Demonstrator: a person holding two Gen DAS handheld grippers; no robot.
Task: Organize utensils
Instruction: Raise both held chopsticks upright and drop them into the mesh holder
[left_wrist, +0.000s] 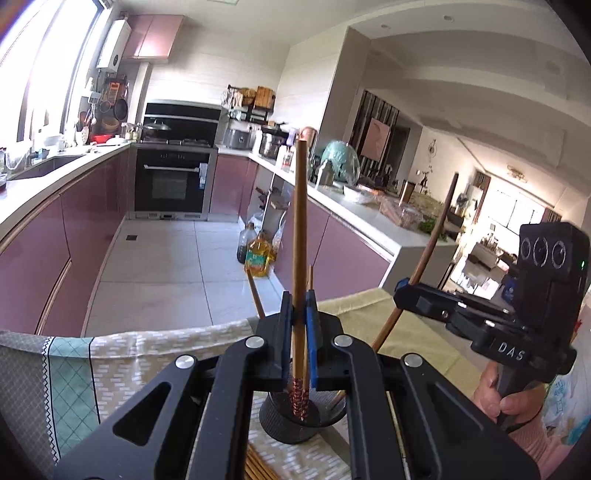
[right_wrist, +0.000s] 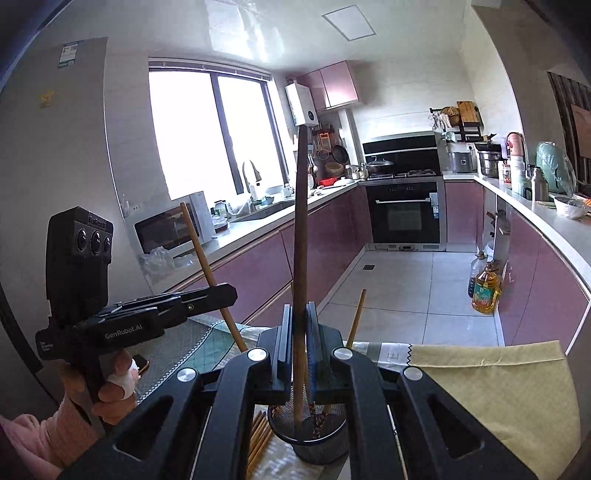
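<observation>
A black mesh utensil cup (left_wrist: 291, 421) (right_wrist: 314, 439) stands on the clothed table, with several chopsticks standing in it. My left gripper (left_wrist: 298, 317) is shut on a light brown chopstick (left_wrist: 299, 229) held upright, its patterned tip inside the cup. My right gripper (right_wrist: 298, 332) is shut on a darker brown chopstick (right_wrist: 300, 229), also upright with its tip in the cup. Each gripper shows in the other's view: the right gripper (left_wrist: 400, 286) at the right, the left gripper (right_wrist: 231, 291) at the left. More chopsticks (right_wrist: 258, 439) (left_wrist: 258, 465) lie on the cloth beside the cup.
The table carries a patterned cloth (left_wrist: 129, 354) and a yellow cloth (right_wrist: 491, 384). Beyond its edge is kitchen floor with oil bottles (right_wrist: 485, 288), purple cabinets, an oven (right_wrist: 404, 210) and a cluttered counter (left_wrist: 369, 210).
</observation>
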